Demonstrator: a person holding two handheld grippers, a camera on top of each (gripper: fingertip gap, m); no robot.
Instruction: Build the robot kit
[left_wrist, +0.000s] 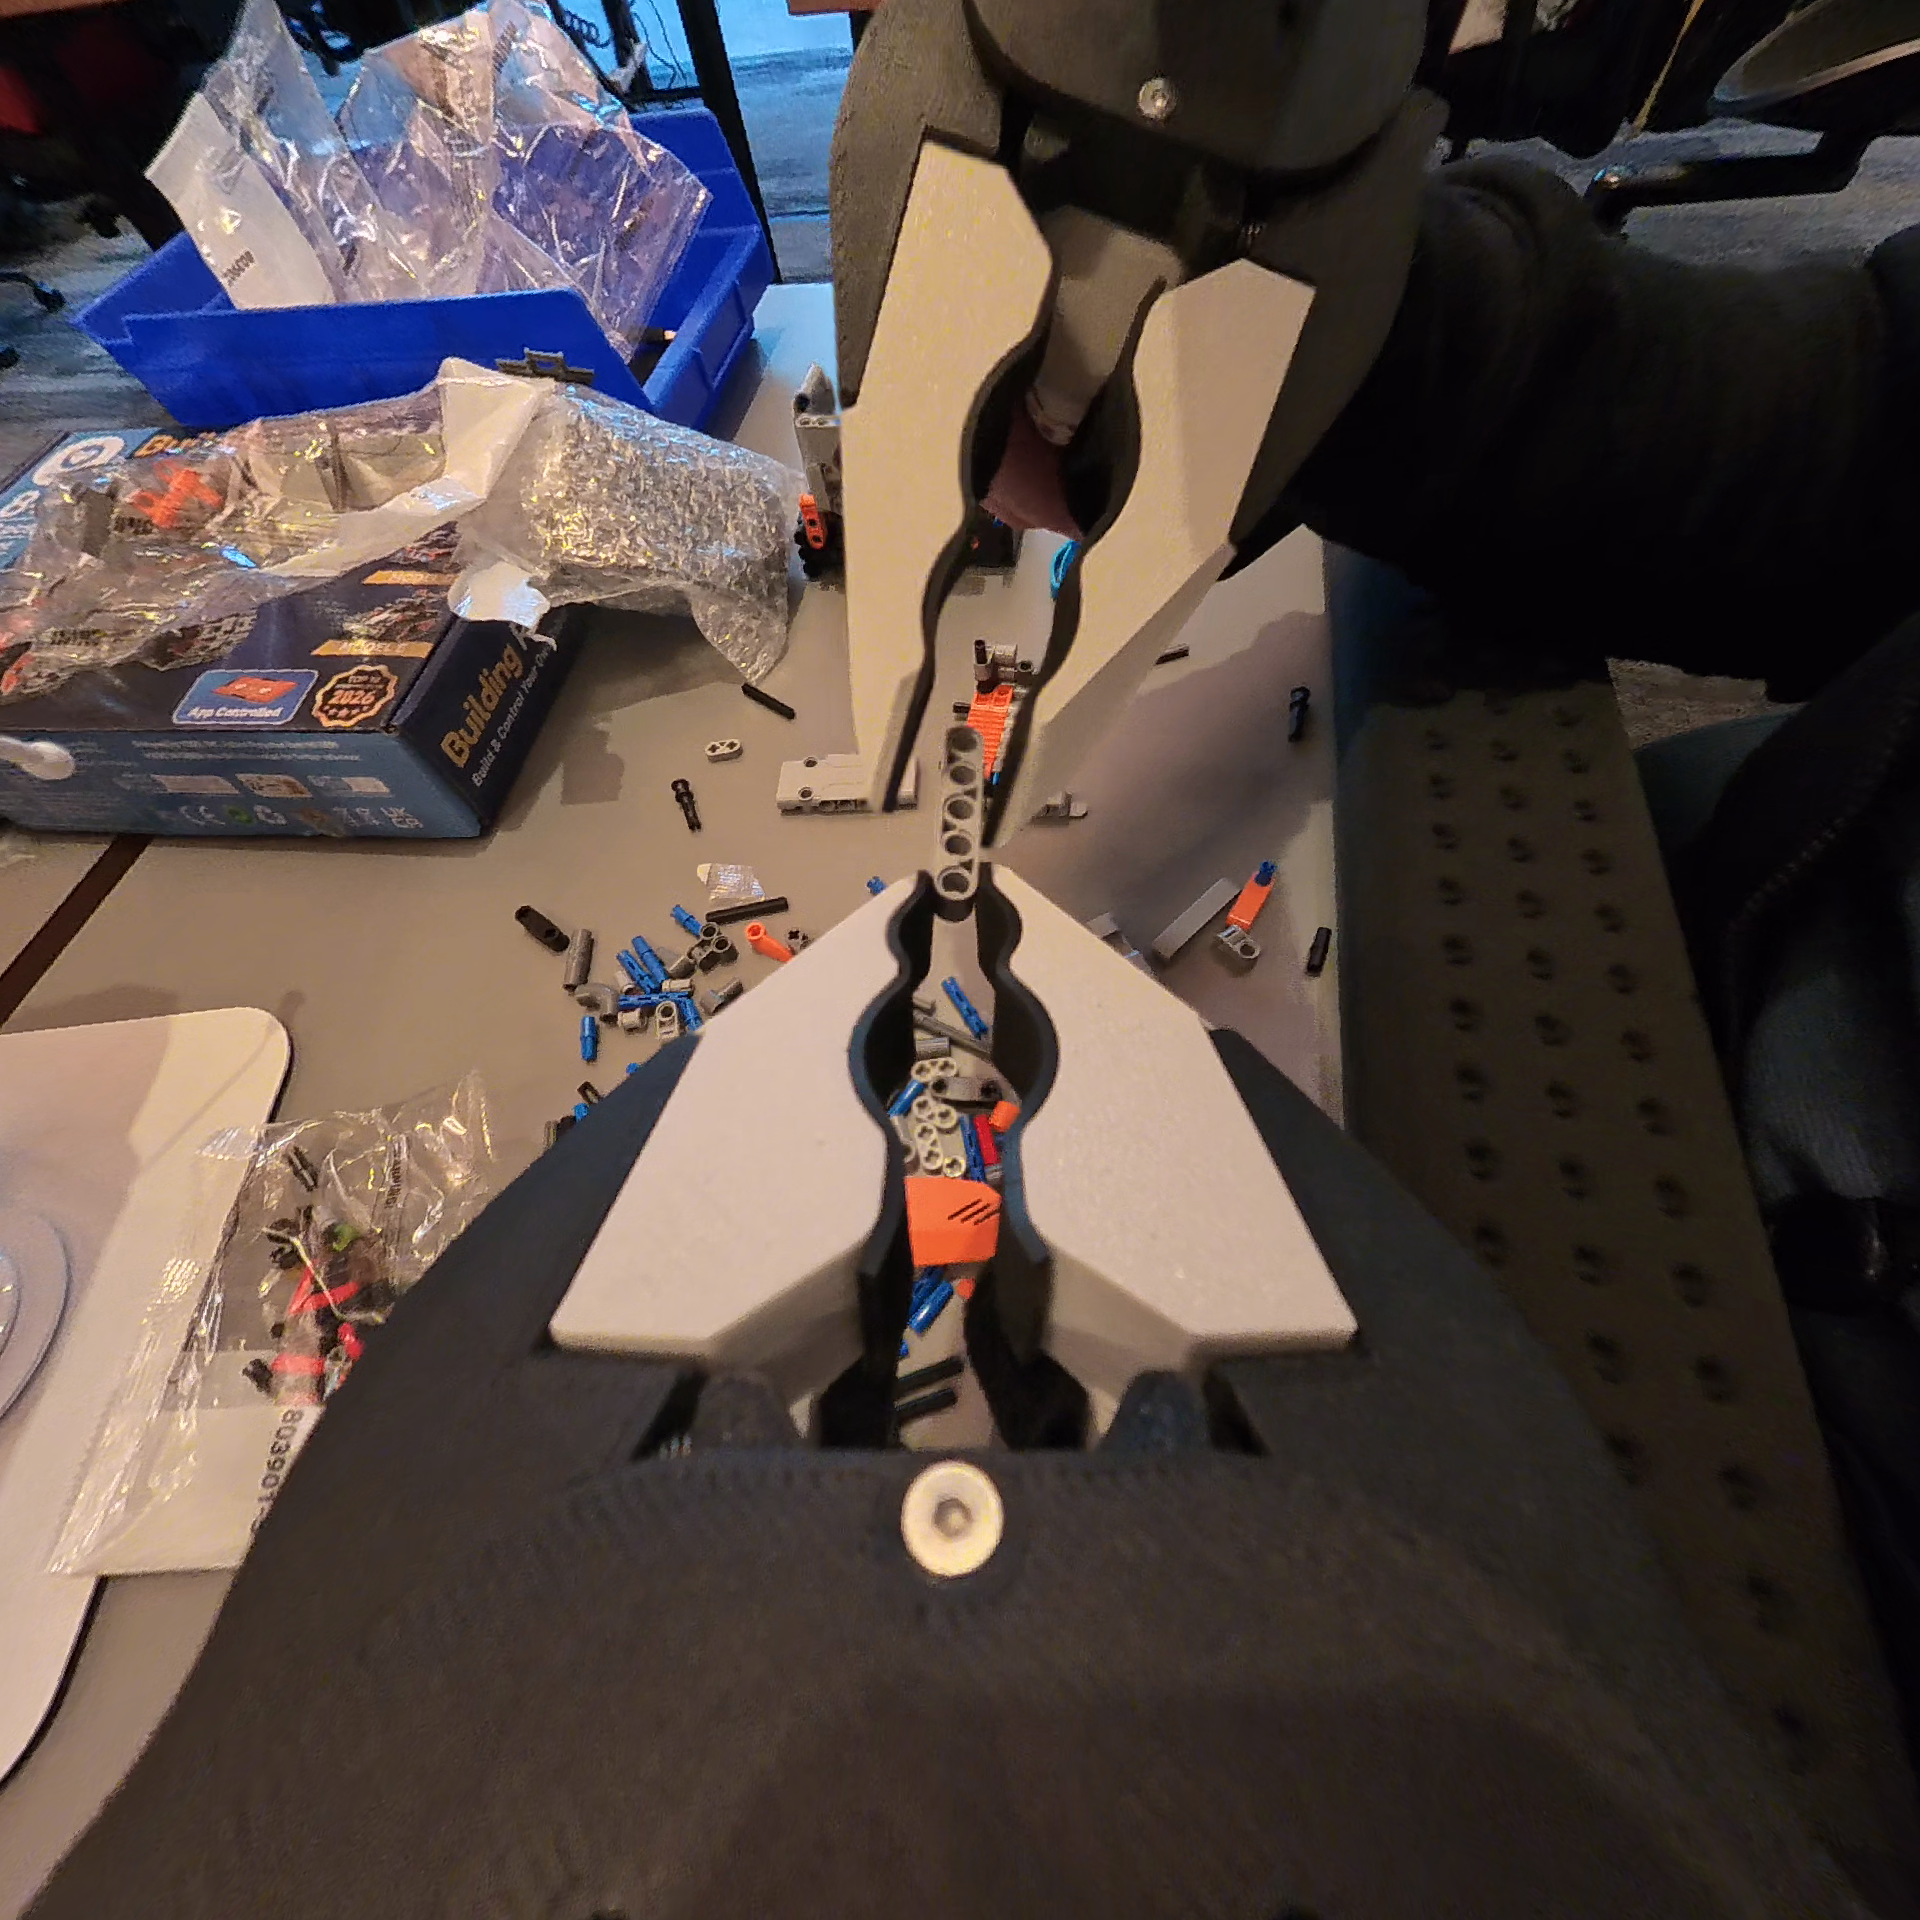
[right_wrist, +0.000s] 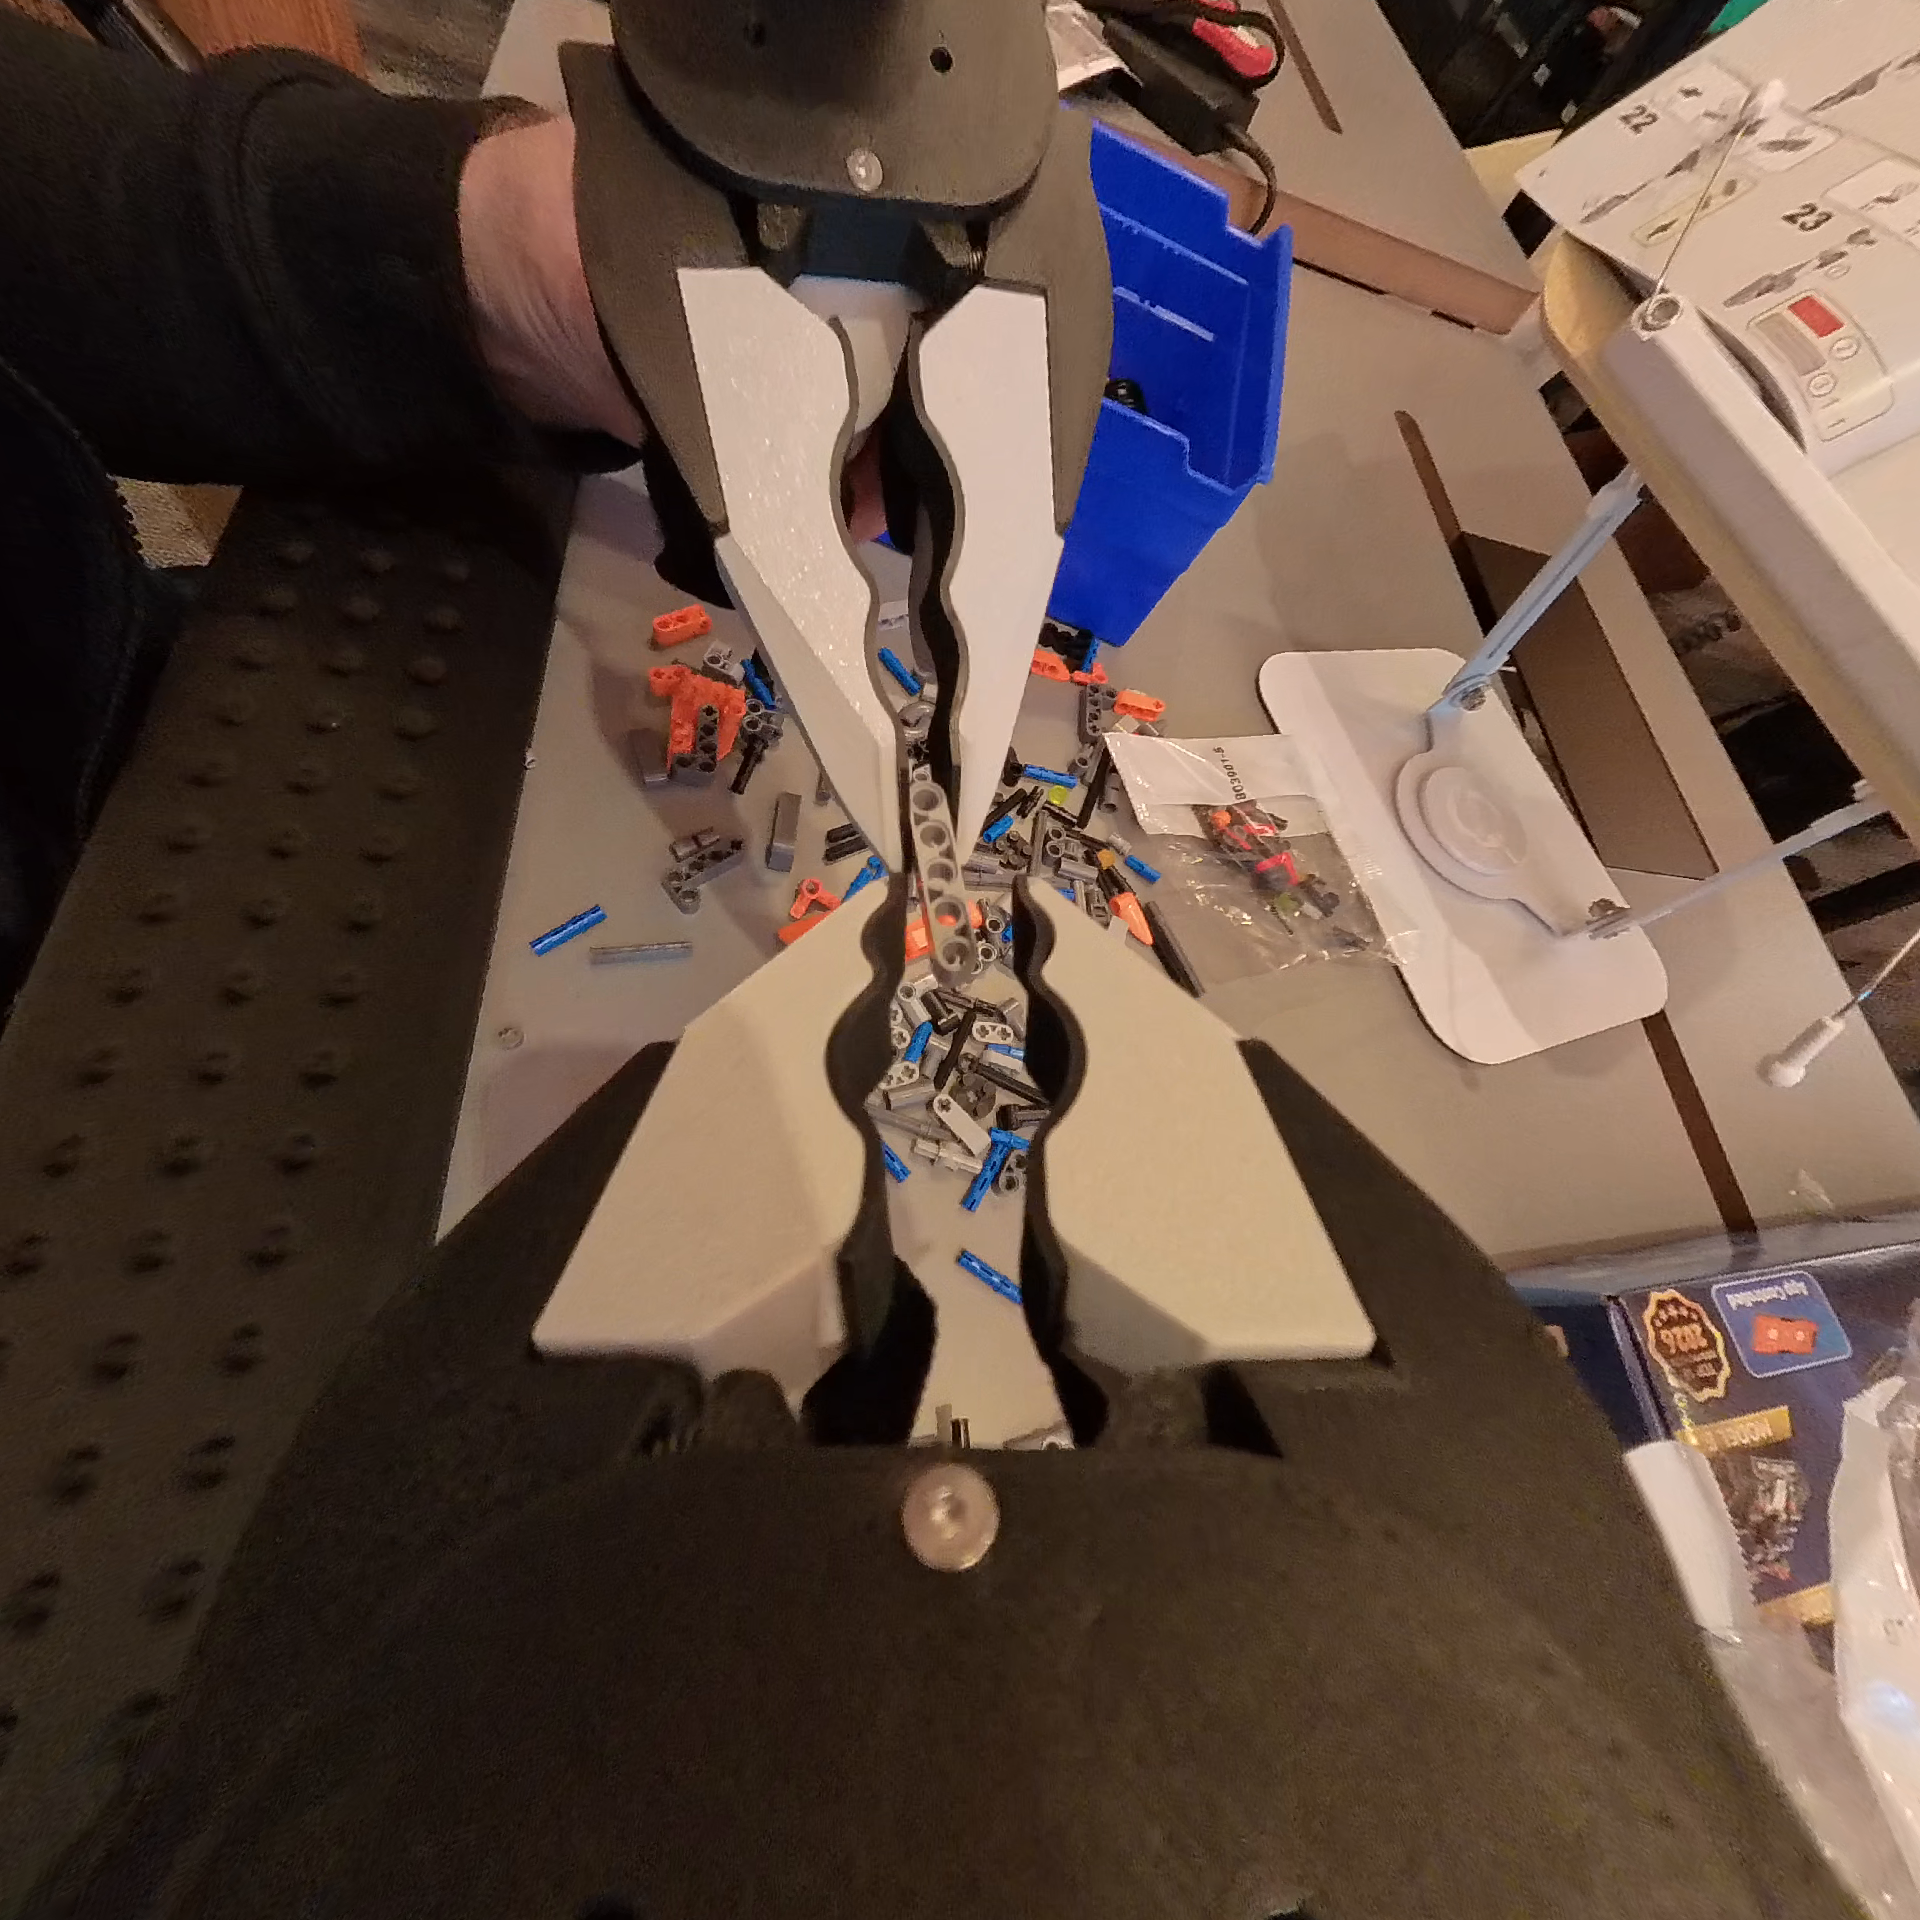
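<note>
Above grey desk (left_wrist: 312, 935) strewn with small plastic pins: slim grey perforated plastic beam (left_wrist: 958, 810), judged light, stiff, best taken by flat sides; left gripper (left_wrist: 954, 883) jaws pinching near end, right gripper (right_wrist: 961, 899) jaws slightly spread about the far end.

left claw (right_wrist: 928, 831) pinching grey holed beam (right_wrist: 938, 871); right claw (right_wrist: 951, 896) parted around beam's lower end.
</note>
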